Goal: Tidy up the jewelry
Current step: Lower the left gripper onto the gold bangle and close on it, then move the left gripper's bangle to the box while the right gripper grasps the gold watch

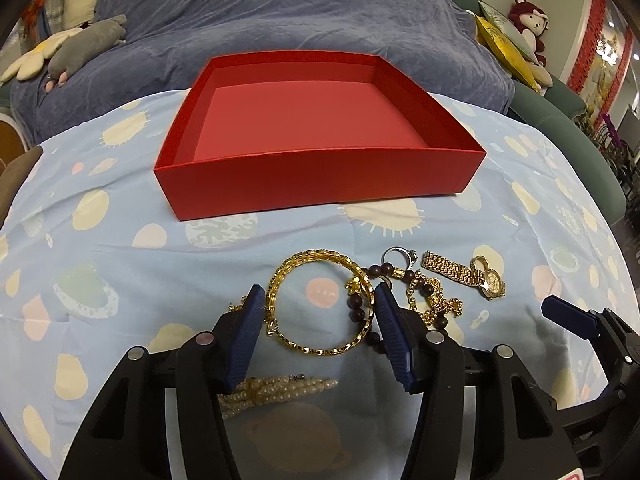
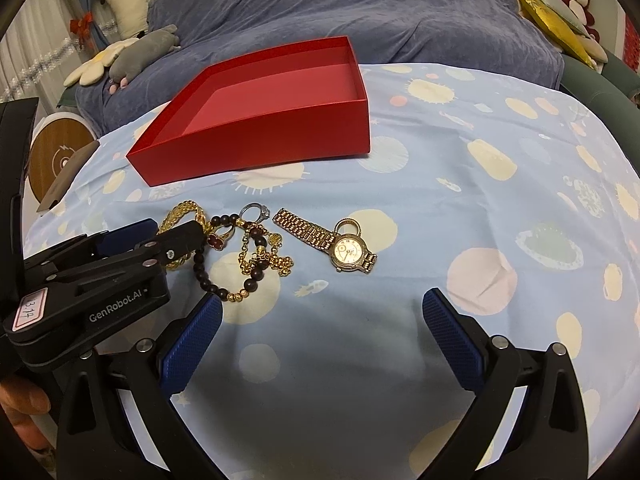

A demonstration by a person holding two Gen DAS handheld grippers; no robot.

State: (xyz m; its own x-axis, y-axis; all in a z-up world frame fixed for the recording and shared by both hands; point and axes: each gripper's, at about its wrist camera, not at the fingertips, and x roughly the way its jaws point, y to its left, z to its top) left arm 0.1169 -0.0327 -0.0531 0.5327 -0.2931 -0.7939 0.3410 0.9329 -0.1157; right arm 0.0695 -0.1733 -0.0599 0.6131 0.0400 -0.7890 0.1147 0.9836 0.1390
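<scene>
Pearl strand (image 1: pixel 276 390): nearest of all, lying crosswise on the cloth (image 1: pixel 120 264) under the left gripper's body, by the near edge.
Left gripper (image 1: pixel 320 300): jaws apart, one blue pad on either side of the gold bangle (image 1: pixel 320 304); not yet closed on it.
Bangle: lies flat, its ring straddled left to right by the pads, with the dark bead bracelet (image 1: pixel 362 312) crossing its right side.
Right gripper (image 2: pixel 322 312): jaws wide apart over bare cloth, holding nothing, well short of the watch (image 2: pixel 344 248).
Watch: its band runs up-left from the dial; nearer the right gripper.
Red box (image 1: pixel 320 176): empty, beyond the jewelry toward the far edge, straight ahead of the left gripper.
Likely next: close on the bangle, carry it forward.
</scene>
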